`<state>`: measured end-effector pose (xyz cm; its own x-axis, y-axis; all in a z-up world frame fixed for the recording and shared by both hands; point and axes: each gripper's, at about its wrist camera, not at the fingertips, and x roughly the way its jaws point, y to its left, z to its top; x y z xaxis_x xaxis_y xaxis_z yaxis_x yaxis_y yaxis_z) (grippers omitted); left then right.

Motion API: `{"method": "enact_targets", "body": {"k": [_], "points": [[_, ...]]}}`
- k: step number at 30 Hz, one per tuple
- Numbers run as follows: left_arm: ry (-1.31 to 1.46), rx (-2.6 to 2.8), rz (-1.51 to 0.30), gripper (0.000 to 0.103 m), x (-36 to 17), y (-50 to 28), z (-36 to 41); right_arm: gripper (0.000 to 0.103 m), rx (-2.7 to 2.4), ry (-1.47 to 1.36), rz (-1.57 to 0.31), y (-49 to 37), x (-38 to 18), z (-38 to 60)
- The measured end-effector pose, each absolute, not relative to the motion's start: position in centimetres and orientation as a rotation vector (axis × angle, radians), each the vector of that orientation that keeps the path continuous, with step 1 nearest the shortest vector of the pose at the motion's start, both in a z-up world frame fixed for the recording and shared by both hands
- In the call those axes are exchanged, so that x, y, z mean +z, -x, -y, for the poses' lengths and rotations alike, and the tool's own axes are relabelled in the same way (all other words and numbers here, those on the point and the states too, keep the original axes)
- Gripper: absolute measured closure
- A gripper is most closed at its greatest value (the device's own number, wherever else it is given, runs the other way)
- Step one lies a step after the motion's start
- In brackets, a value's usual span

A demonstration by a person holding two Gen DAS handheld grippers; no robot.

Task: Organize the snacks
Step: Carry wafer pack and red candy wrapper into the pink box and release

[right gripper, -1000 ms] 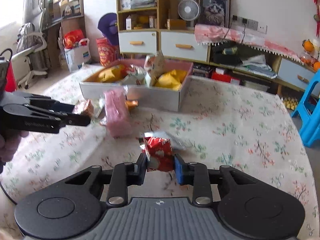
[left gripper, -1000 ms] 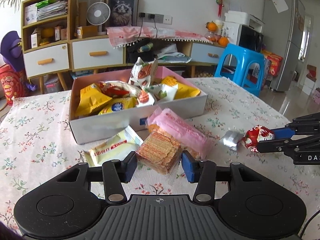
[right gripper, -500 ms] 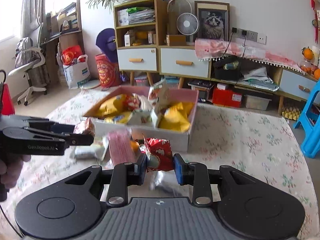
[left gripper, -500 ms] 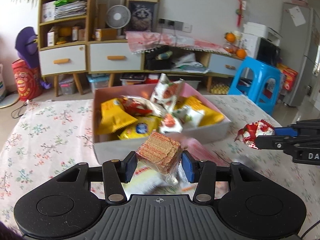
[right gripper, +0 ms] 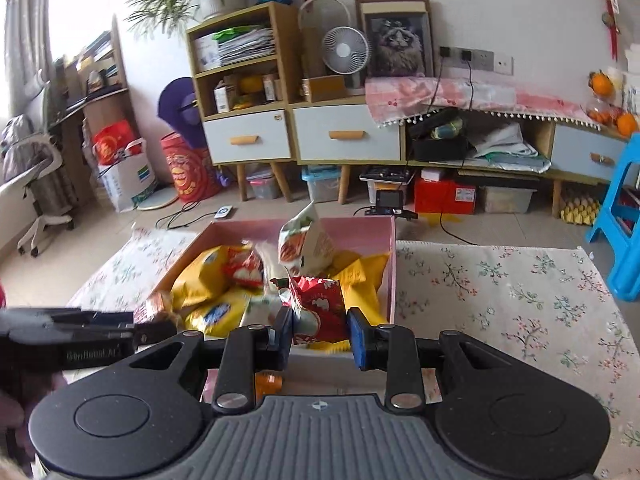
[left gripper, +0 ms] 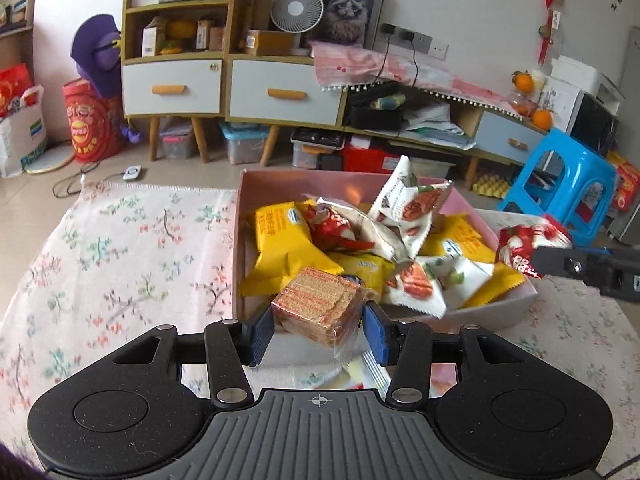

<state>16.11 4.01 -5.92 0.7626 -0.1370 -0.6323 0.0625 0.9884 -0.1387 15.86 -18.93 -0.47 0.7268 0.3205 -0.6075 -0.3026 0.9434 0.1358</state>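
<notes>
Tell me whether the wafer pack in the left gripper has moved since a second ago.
Yes. The wafer pack, shut in the left gripper, was low over the tablecloth before the box; now it is raised toward the box, at its near wall.

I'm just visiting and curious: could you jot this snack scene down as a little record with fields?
Left tool: shut on wafer pack
Right tool: shut on red snack packet
Box: pink inside, holding yellow, white and red packets
Table: floral cloth
Both held snacks: near the box's front edge, not yet released
</notes>
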Motion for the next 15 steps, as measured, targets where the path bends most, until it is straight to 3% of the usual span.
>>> {"method": "enact_targets", "body": {"k": [15], "points": [[0.113, -0.07, -0.717, 0.057, -7.6, -18.9, -4.6, 0.088, 0.264, -0.136, -0.724, -20.1, -2.2, 18.4]]}}
